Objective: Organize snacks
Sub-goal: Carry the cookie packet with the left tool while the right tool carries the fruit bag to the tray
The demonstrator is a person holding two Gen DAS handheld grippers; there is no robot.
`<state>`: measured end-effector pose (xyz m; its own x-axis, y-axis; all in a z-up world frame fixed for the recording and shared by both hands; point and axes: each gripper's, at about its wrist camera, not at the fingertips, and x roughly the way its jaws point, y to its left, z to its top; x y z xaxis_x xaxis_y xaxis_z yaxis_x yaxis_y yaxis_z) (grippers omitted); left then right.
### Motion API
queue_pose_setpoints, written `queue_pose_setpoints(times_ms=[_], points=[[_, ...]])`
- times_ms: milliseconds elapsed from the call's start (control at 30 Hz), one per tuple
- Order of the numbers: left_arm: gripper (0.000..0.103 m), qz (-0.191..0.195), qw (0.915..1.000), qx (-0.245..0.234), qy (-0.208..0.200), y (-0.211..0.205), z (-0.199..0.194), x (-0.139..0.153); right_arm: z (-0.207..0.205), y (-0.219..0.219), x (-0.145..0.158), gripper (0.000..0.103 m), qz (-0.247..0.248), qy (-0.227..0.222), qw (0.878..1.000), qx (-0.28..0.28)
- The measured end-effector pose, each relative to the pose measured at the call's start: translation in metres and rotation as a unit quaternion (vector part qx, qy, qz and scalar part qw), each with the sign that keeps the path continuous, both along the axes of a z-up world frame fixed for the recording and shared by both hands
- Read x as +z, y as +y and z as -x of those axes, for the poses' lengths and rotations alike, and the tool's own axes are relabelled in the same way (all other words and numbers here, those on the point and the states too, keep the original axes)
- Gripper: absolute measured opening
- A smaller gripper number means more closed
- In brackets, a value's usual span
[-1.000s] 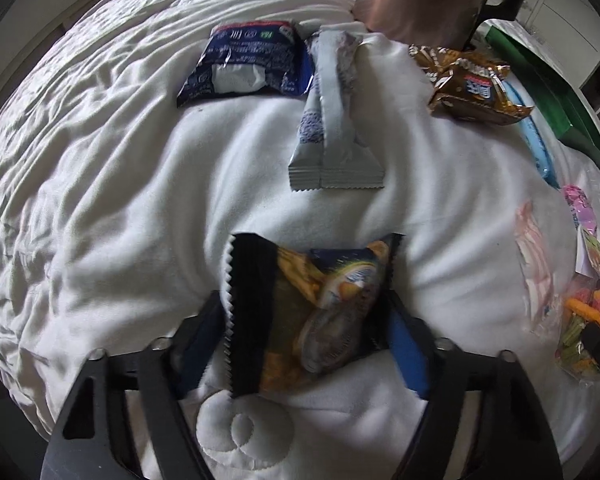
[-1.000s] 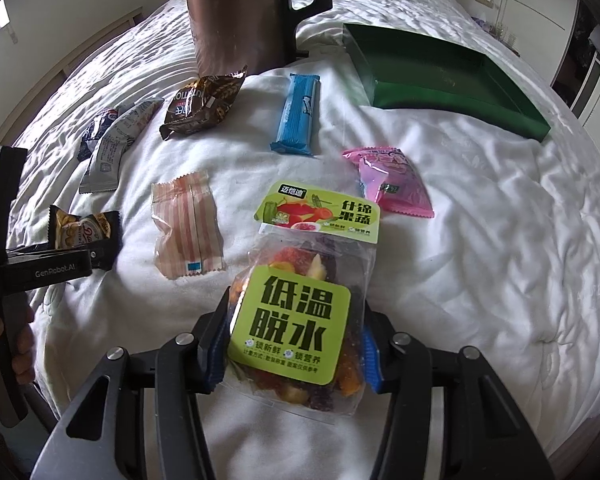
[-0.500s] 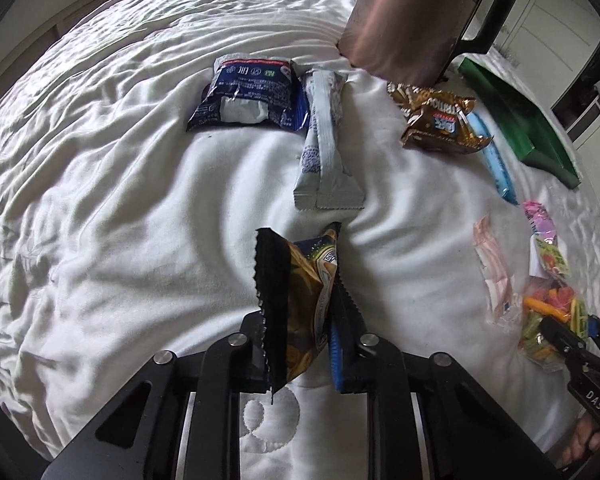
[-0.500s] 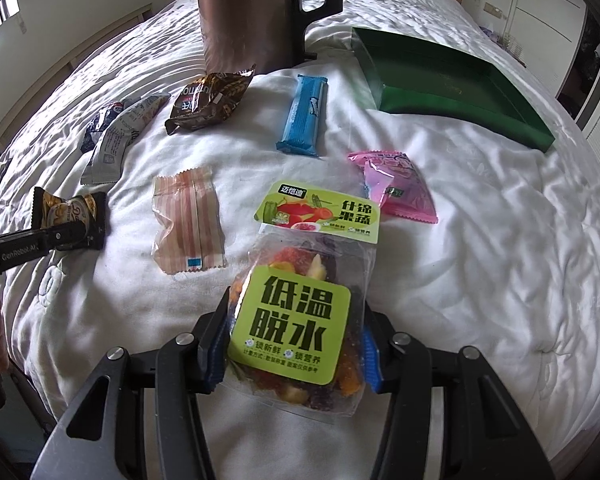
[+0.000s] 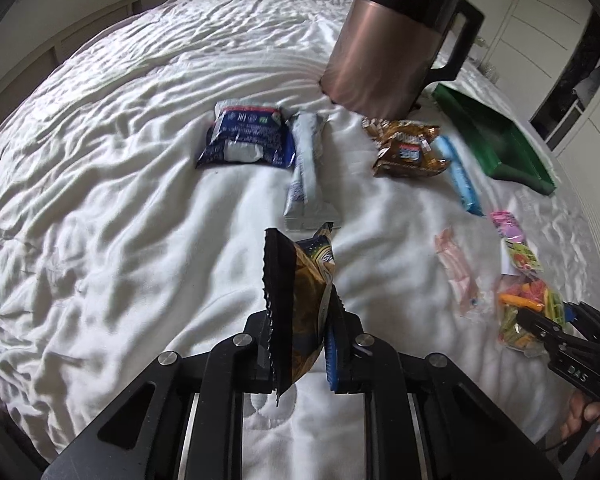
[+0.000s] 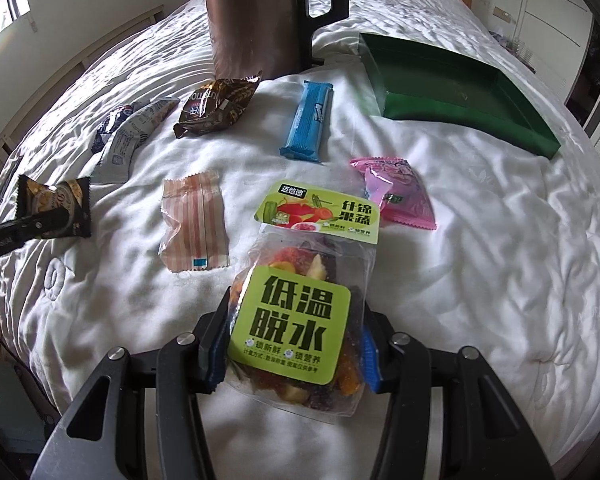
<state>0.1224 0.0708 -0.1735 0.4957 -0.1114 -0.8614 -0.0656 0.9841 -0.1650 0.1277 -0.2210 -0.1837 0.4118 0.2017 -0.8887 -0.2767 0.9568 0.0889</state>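
My left gripper (image 5: 302, 316) is shut on a black-and-gold snack packet (image 5: 300, 272), squeezed narrow and held on edge above the white bed. The right wrist view shows that packet (image 6: 54, 204) at the far left, clear of the cover. My right gripper (image 6: 292, 320) has its blue pads pressed against both sides of a clear dried-fruit bag (image 6: 300, 280) with a green label, which lies on the bed. A green tray (image 6: 460, 116) sits at the back right.
A copper and black kettle (image 6: 256, 20) stands at the back. On the cover lie a brown packet (image 6: 216, 108), a blue bar (image 6: 308, 120), a pink packet (image 6: 396, 196), a striped pink packet (image 6: 194, 224), a grey bar (image 6: 128, 140) and a dark blue packet (image 5: 246, 140).
The left gripper's jaws closed on the black-and-gold packet, pinched it narrow and lifted it off the bed. The right gripper and the dried-fruit bag stayed where they were.
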Motion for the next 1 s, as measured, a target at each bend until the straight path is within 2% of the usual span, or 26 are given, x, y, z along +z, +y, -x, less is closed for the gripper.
queue_pose_setpoints(times_ms=[200, 467, 600, 800, 933, 1000], points=[[0.014, -0.016, 0.9992, -0.024, -0.026, -0.015, 0.014, 0.031, 0.006, -0.011, 0.013, 0.054, -0.012, -0.011, 1.0, 0.001], [0.014, -0.002, 0.9967, -0.062, -0.053, -0.051, 0.009, 0.067, -0.002, -0.041, 0.053, 0.054, -0.03, -0.056, 0.998, -0.015], [0.014, 0.009, 0.9927, -0.1, -0.066, -0.088, -0.018, 0.088, -0.023, -0.067, 0.077, 0.054, -0.016, -0.086, 0.995, -0.038], [0.014, 0.032, 0.9846, -0.152, -0.079, -0.153, -0.081, 0.109, -0.076, -0.118, 0.103, 0.054, 0.024, -0.131, 0.987, -0.086], [0.014, 0.055, 0.9829, -0.161, -0.07, -0.193, -0.129, 0.106, -0.119, -0.146, 0.1, 0.054, 0.053, -0.138, 0.983, -0.111], [0.014, 0.054, 0.9826, -0.163, -0.071, -0.212, -0.147, 0.101, -0.139, -0.159, 0.094, 0.054, 0.064, -0.139, 0.981, -0.121]])
